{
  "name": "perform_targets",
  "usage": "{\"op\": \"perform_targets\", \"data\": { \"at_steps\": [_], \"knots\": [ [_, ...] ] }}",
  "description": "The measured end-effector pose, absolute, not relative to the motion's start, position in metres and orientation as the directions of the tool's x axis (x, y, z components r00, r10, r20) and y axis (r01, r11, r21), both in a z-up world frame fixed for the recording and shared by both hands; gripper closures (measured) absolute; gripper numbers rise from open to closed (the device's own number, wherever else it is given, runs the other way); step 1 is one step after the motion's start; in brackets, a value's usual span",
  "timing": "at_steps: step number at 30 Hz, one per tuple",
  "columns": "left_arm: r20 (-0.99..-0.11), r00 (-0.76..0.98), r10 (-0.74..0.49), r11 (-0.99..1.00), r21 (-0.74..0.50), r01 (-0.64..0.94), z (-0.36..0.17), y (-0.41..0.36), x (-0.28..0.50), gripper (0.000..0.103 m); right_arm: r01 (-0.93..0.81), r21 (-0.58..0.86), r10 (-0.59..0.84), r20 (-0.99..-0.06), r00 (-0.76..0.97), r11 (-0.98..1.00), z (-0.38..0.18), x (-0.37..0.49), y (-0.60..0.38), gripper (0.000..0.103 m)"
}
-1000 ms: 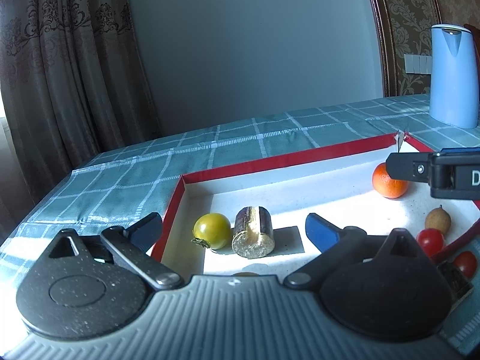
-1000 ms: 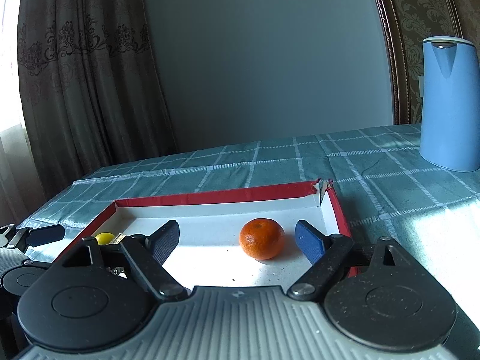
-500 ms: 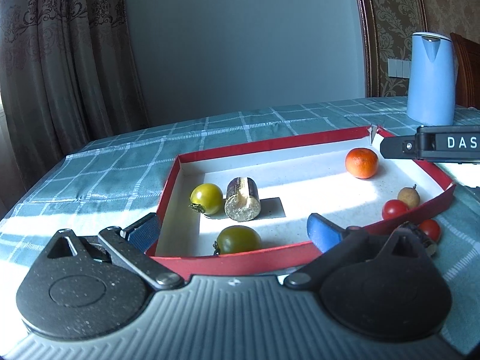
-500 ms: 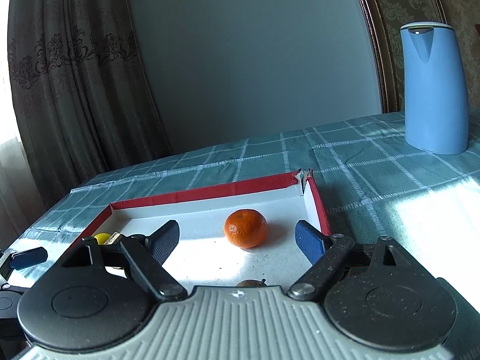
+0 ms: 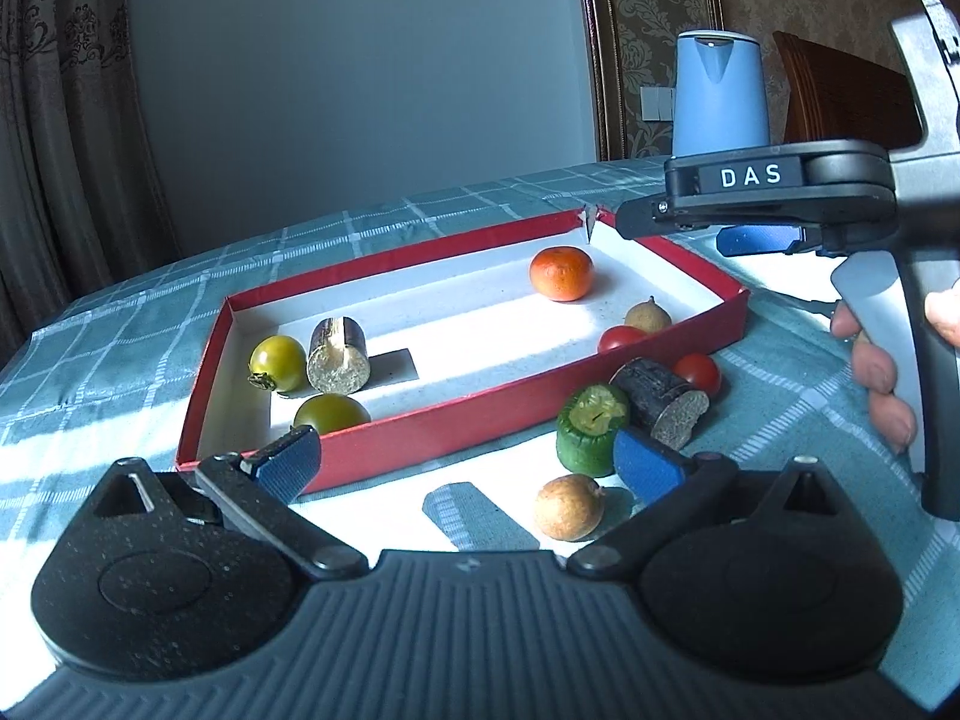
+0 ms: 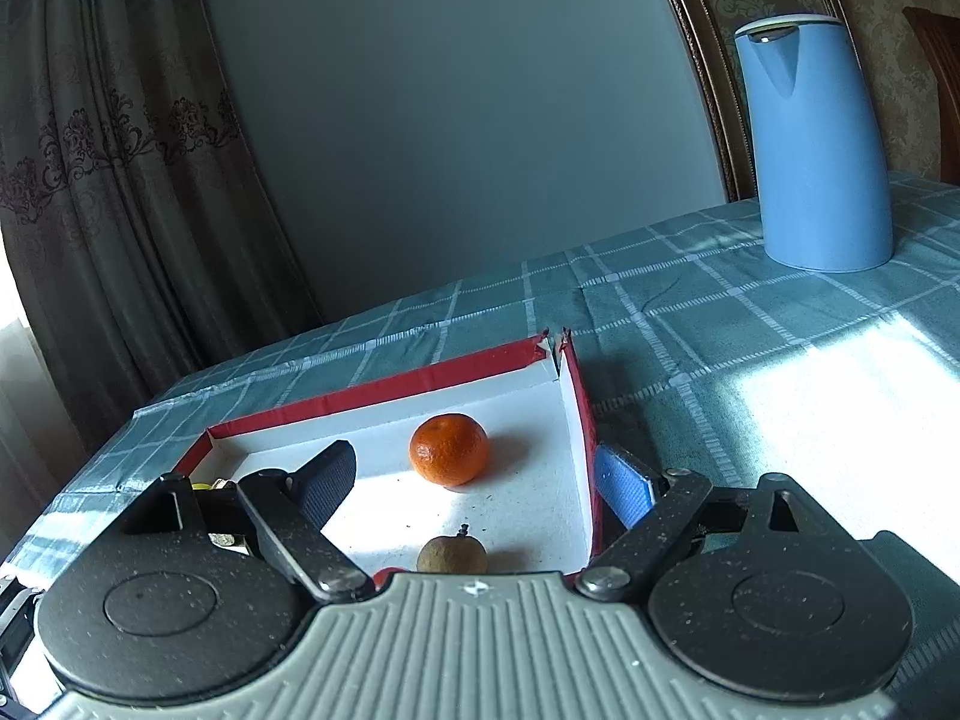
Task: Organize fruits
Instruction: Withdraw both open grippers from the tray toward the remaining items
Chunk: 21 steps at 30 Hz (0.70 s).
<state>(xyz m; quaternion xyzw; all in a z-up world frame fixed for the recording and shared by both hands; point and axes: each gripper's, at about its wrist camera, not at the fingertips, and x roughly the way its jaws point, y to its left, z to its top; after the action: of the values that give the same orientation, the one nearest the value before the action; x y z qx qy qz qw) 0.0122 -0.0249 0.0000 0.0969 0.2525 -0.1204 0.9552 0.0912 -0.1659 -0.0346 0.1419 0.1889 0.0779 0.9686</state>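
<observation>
A red tray (image 5: 480,417) with a white floor holds a mandarin (image 5: 561,273), a longan (image 5: 648,317), a red tomato (image 5: 621,337), two green tomatoes (image 5: 277,363) and a cut cane piece (image 5: 339,355). On the cloth in front of it lie a green chunk (image 5: 591,429), a dark cane piece (image 5: 660,399), a red tomato (image 5: 697,373) and a brown longan (image 5: 569,507). My left gripper (image 5: 468,465) is open and empty, just above that longan. My right gripper (image 6: 474,483) is open and straddles the tray's right wall, with the mandarin (image 6: 449,449) ahead.
A blue kettle (image 6: 810,144) stands at the back right on the checked teal tablecloth (image 6: 720,324). A hand (image 5: 882,372) holds the right gripper's handle at the right of the left wrist view. Curtains (image 6: 120,180) hang behind the table's left end.
My left gripper has drawn back out of the tray, so the loose pieces in front of it now show. My right gripper has shifted a little and rolled; a longan has appeared under it.
</observation>
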Motion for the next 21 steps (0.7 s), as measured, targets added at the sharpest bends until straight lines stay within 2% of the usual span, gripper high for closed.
{"op": "perform_targets", "data": {
  "at_steps": [4,7,9,14,15,16,18,20,21],
  "knots": [
    [-0.58,0.797,-0.171,0.94,0.146,0.308,-0.009,-0.032,0.021,0.0,-0.107,0.326,0.222,-0.34,0.914,0.939,-0.034,0.083,-0.171,0.016],
    [-0.588,0.791,-0.167,0.938,0.152,0.311,-0.011,-0.033,0.021,0.002,-0.106,0.337,0.222,-0.327,0.919,0.935,-0.034,0.076,-0.175,0.016],
    [-0.586,0.793,-0.167,0.94,0.148,0.308,-0.011,-0.032,0.02,0.012,-0.105,0.347,0.223,-0.321,0.92,0.932,-0.034,0.072,-0.178,0.016],
    [-0.581,0.793,-0.182,0.933,0.152,0.325,-0.01,-0.034,0.018,0.02,-0.101,0.341,0.216,-0.32,0.923,0.935,-0.035,0.069,-0.179,0.016],
    [-0.582,0.791,-0.19,0.931,0.149,0.333,-0.01,-0.034,0.018,0.024,-0.102,0.339,0.216,-0.32,0.922,0.935,-0.035,0.069,-0.178,0.016],
    [-0.584,0.785,-0.208,0.926,0.14,0.35,-0.01,-0.034,0.017,0.032,-0.103,0.336,0.218,-0.324,0.921,0.936,-0.035,0.069,-0.178,0.016],
    [-0.579,0.785,-0.221,0.917,0.151,0.37,-0.009,-0.036,0.013,0.04,-0.104,0.333,0.218,-0.328,0.919,0.937,-0.035,0.069,-0.176,0.016],
    [-0.579,0.774,-0.256,0.9,0.148,0.409,-0.009,-0.039,0.01,0.056,-0.102,0.328,0.215,-0.329,0.92,0.939,-0.035,0.07,-0.176,0.016],
    [-0.581,0.766,-0.275,0.892,0.144,0.429,-0.009,-0.04,0.009,0.067,-0.101,0.326,0.212,-0.327,0.921,0.94,-0.035,0.069,-0.176,0.016]
  ]
}}
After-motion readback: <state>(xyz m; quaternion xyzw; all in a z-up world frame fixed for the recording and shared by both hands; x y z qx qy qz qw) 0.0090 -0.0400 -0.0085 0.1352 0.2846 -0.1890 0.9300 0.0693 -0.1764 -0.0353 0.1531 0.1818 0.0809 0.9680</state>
